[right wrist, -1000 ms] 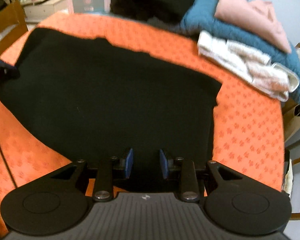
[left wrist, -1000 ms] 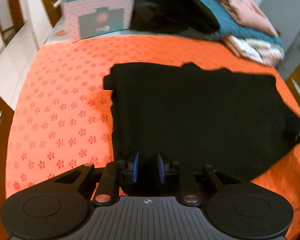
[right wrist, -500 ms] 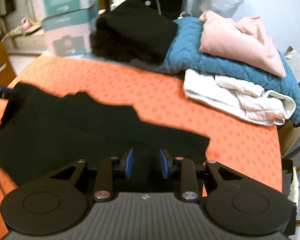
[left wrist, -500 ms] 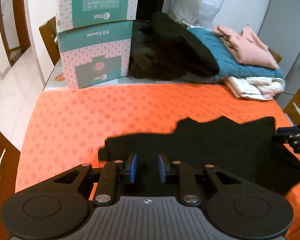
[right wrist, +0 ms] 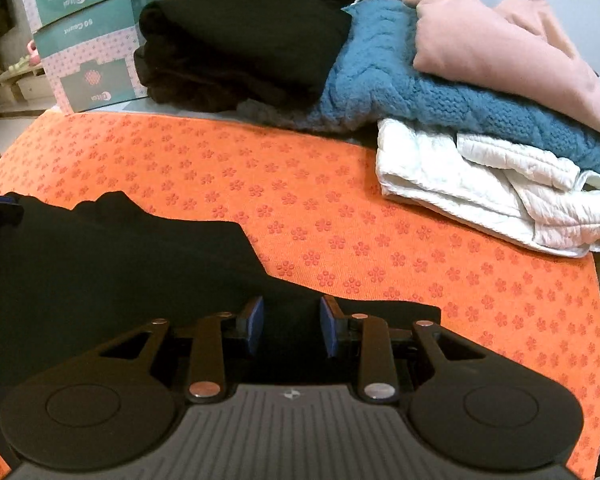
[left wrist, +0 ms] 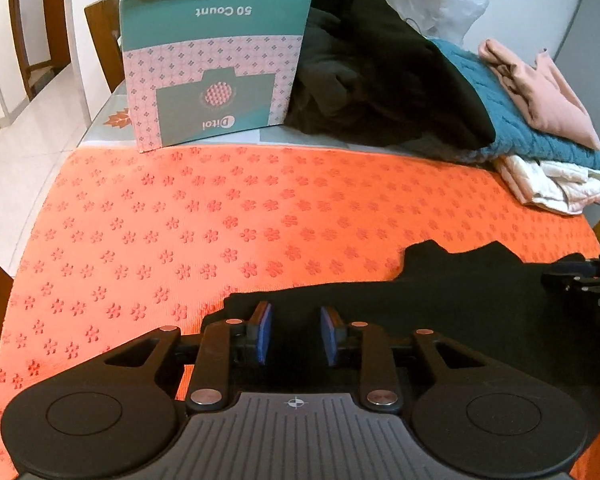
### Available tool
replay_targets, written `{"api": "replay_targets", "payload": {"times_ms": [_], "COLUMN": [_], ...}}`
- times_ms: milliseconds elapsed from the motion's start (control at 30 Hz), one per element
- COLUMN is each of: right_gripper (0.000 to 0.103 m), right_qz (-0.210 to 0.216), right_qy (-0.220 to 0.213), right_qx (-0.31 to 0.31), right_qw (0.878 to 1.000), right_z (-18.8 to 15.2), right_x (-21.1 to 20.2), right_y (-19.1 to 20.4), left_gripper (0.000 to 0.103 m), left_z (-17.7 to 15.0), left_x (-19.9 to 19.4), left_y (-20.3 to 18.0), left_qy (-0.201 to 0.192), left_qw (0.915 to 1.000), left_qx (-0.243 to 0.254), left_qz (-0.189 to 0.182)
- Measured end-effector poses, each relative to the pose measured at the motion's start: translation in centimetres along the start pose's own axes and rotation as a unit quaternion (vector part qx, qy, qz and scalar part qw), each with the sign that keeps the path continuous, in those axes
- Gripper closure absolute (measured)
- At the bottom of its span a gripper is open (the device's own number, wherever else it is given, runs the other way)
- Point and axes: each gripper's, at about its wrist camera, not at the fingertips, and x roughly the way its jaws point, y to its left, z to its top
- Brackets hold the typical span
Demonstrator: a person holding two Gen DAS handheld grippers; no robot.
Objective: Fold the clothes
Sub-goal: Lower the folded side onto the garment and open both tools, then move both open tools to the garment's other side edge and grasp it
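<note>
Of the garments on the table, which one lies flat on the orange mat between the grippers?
The black garment; the pink, teal, white and dark pieces sit piled at the far edge.

My left tool (left wrist: pixel 295 334) and my right tool (right wrist: pixel 291 330) are built alike. Each body is matte black. A grey ribbed plate runs along the rear centre and carries a small crosshair mark. Two round black discs, each with a shallow circular recess, flank this plate. Angled black link arms run forward from the discs, fixed by silver round-head screws at the rear and smaller ones further forward. Each finger ends in a blue pad (left wrist: pixel 263 332) (right wrist: pixel 254 328). Faint white lettering marks the side of my right tool (left wrist: pixel 584 288) in the left view.
</note>
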Motion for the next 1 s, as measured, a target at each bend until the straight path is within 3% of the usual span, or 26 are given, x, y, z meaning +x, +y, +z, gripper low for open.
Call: {"api": "replay_targets", "payload": {"times_ms": [167, 267, 500, 600, 767, 1000], "right_gripper": [0.069, 0.068, 0.065, 0.065, 0.064, 0.062], "right_qz": [-0.005, 0.000, -0.006, -0.018, -0.040, -0.041], "right_qy": [-0.015, -0.021, 0.001, 0.015, 0.028, 0.014], "right_qx": [-0.003, -0.007, 0.003, 0.009, 0.011, 0.009], "right_qw": [1.000, 1.000, 1.000, 1.000, 0.999, 0.999], "right_z": [0.3, -0.5, -5.4, -7.8, -10.7, -11.2], "right_x": [-2.9, -5.4, -9.3, -9.3, -7.6, -7.5], "right_y": [0.8, 1.2, 2.0, 2.4, 2.8, 2.9], "left_gripper": [0.070, 0.061, 0.047, 0.045, 0.045, 0.043], "left_z": [0.3, -0.4, -4.4, -6.2, -7.9, -9.4], "left_x": [-2.2, -4.6, -8.8, -9.1, -8.0, -6.0], "left_y": [-1.0, -2.0, -3.2, -2.8, -2.5, -2.6], "left_qy": [-0.011, -0.026, -0.017, -0.004, 0.018, 0.034], "left_qw": [0.9998, 0.9984, 0.9927, 0.9921, 0.9918, 0.9893], "left_qx": [0.018, 0.049, 0.110, 0.110, 0.118, 0.142], "left_qz": [0.003, -0.008, -0.046, -0.060, -0.043, -0.006]}}
